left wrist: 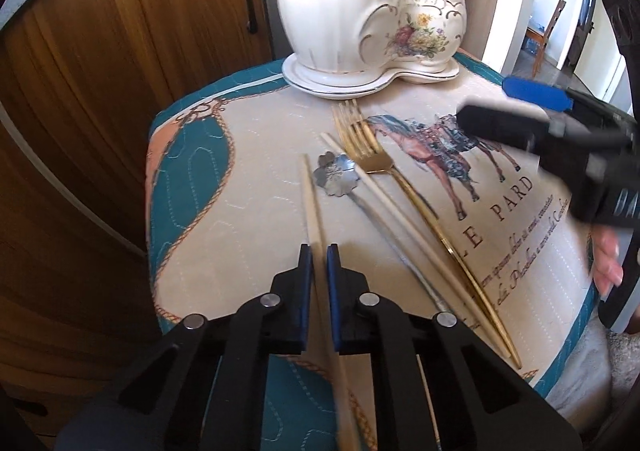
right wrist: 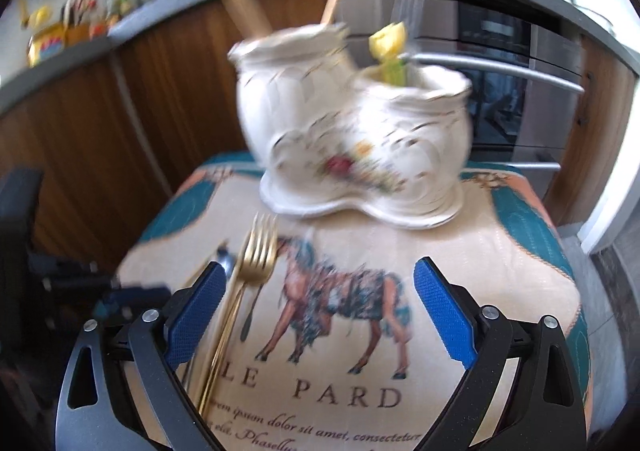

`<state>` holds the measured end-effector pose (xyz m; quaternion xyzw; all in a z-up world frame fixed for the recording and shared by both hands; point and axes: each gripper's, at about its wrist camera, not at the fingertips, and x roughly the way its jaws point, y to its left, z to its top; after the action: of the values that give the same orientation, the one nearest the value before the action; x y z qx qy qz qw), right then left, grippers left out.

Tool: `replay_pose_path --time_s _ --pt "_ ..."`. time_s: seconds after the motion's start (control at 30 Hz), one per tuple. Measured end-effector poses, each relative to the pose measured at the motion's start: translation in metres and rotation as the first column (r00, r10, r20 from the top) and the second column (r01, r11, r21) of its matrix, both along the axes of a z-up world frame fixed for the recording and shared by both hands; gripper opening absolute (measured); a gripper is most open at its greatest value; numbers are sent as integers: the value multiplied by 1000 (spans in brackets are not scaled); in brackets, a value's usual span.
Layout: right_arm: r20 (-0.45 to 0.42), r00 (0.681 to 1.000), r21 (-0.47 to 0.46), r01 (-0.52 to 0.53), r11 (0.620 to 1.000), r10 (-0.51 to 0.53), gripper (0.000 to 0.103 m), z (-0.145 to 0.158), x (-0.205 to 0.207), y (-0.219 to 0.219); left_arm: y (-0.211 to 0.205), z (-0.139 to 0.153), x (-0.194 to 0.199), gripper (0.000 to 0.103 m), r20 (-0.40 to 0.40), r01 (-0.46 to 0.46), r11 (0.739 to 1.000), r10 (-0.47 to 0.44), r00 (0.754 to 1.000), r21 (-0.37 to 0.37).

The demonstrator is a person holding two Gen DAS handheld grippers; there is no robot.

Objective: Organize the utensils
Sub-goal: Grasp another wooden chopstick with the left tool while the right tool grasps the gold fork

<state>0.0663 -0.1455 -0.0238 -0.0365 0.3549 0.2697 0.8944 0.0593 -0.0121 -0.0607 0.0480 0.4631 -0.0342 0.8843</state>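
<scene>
My left gripper is shut on a cream chopstick that points away over the cloth. A second cream chopstick, a silver flower-headed spoon and a gold fork lie on the horse-print cloth to its right. A white ceramic double holder stands at the far edge. My right gripper is open and empty above the cloth, the gold fork just inside its left finger. The holder is ahead and holds wooden utensils. The right gripper also shows in the left wrist view.
Wooden cabinet doors stand behind and left of the small table. An oven with steel handles is at the back right. Jars sit on the counter beyond. The cloth's edges drop off on all sides.
</scene>
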Motion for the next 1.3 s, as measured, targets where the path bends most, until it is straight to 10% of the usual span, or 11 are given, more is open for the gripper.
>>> replay_pose_path --time_s 0.5,0.7,1.07,1.3 --pt "-162 973 1 -168 986 166 13 -31 -9 45 9 -1 -6 7 15 -14 999 14 1000 -47" --pt "-206 965 67 -149 987 160 7 -29 -5 33 11 0 -5 7 10 -16 998 17 1000 -54" --pt "-127 973 -156 -210 965 191 7 -25 -23 18 1 2 -14 7 -25 21 999 -21 999 -28" --pt "-141 972 -139 -206 969 187 11 -27 -20 14 -2 1 -13 10 -40 17 1000 -17 999 -6"
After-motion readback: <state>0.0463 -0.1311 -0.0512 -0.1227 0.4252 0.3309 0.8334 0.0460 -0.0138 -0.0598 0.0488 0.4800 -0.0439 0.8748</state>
